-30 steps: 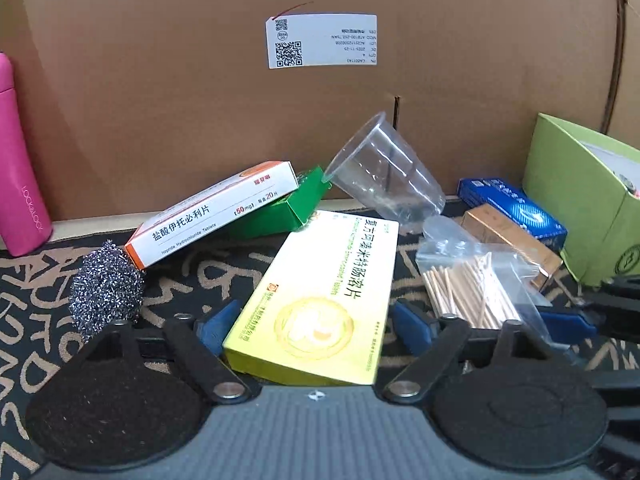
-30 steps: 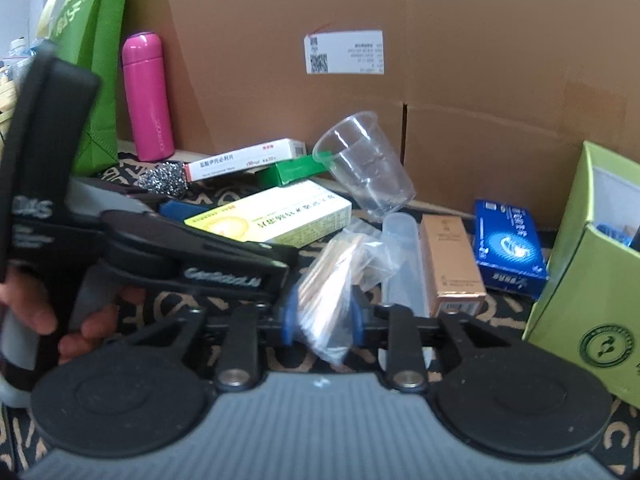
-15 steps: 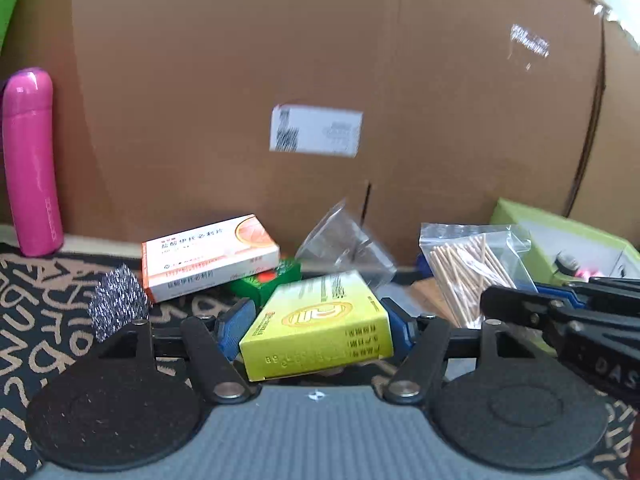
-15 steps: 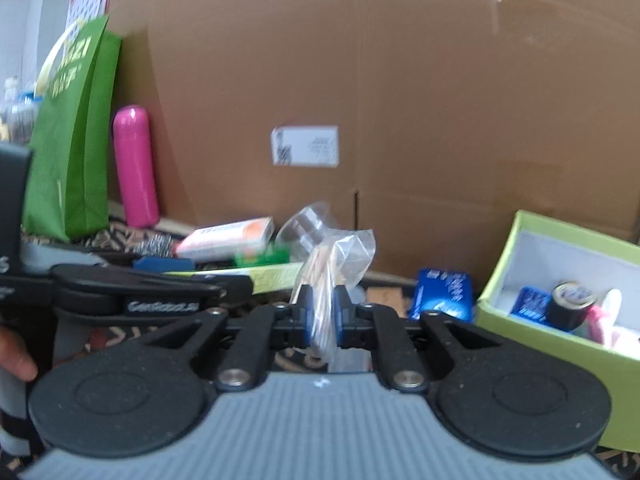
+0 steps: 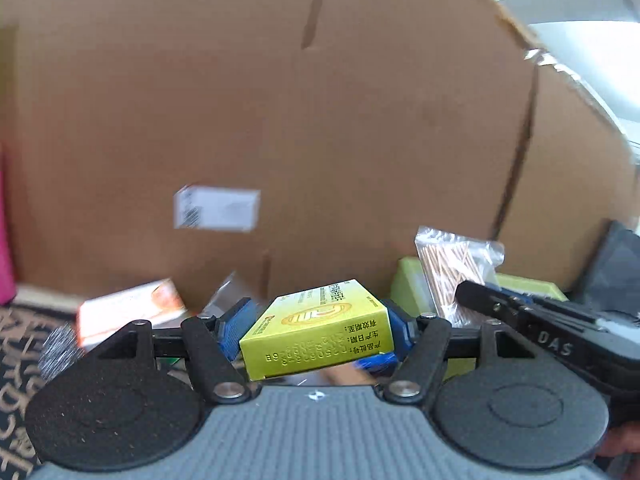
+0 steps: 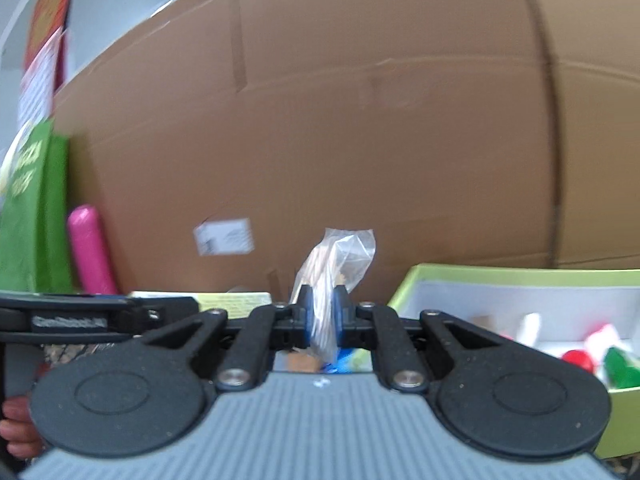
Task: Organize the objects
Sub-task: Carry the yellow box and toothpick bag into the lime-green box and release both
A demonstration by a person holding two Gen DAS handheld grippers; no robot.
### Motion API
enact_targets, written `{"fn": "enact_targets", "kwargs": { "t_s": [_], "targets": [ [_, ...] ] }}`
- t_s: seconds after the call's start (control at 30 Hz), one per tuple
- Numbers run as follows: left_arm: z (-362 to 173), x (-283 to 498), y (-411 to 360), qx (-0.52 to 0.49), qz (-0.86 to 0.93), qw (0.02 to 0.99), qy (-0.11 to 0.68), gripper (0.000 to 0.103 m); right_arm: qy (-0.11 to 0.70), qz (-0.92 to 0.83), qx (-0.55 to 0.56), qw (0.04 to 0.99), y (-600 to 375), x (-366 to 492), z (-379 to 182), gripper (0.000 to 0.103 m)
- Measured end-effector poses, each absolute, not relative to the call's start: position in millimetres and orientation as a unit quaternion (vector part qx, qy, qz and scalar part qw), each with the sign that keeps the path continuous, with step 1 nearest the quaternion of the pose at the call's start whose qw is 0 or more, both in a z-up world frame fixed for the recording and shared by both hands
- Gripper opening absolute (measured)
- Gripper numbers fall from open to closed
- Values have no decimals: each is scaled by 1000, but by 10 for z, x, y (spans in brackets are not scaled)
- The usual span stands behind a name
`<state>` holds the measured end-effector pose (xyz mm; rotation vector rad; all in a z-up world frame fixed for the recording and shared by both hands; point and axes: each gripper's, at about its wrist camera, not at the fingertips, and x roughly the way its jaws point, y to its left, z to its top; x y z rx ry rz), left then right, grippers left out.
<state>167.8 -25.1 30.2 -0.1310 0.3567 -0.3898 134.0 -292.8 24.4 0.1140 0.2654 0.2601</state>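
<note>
Motion blur smears the orange-white box [image 5: 132, 310] and scourer [image 5: 60, 346]

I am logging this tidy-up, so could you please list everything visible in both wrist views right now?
yellow medicine box: 1, yellow-green, clamped in the left hand-held gripper, off the mat
bag of toothpicks: 1, clear plastic, pinched in the right hand-held gripper
white-and-orange medicine box: 1, blurred, low left on the mat
steel wool scourer: 1, silver, far left on the mat
pink bottle: 1, standing by the cardboard
green paper bag: 1, far left
lime storage box: 1, white inside, right; holds blurred red, green and white items
cardboard wall: brown, white label, behind everything
patterned mat: black and tan
left hand-held gripper: 1, black, blue pads
right hand-held gripper: 1, black, blue pads
</note>
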Motion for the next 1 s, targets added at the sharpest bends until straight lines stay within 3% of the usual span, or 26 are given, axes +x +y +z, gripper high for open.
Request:
{"fn": "enact_targets", "kwargs": {
  "t_s": [0.23, 0.57, 0.6, 0.63, 0.7, 0.83, 1.0],
  "targets": [
    [638, 1736, -995, -52, -254, 954, 149, 70, 102, 19, 123, 987, -3659, 1266, 298, 10],
    [550, 2020, -2095, -30, -321, 931, 172, 70, 147, -75, 166, 972, -4168, 1441, 65, 13],
    [512, 2065, -2161, -28, -331, 926, 178, 72, 165, -84, 156, 970, -4156, 1505, 25, 24],
    [470, 2116, -2206, -23, -330, 924, 191, 79, 177, -105, 144, 968, -4141, 1549, -6, 46],
    [401, 2156, -2219, -26, -314, 927, 206, 86, 163, -154, 120, 967, -4101, 1540, 1, 63],
    [350, 2162, -2093, -37, -299, 932, 201, 91, 113, -211, 117, 964, -4167, 1398, 45, 80],
    [372, 2112, -1999, -31, -286, 938, 193, 91, 104, -192, 130, 967, -4155, 1315, 62, 82]
  ]
}}
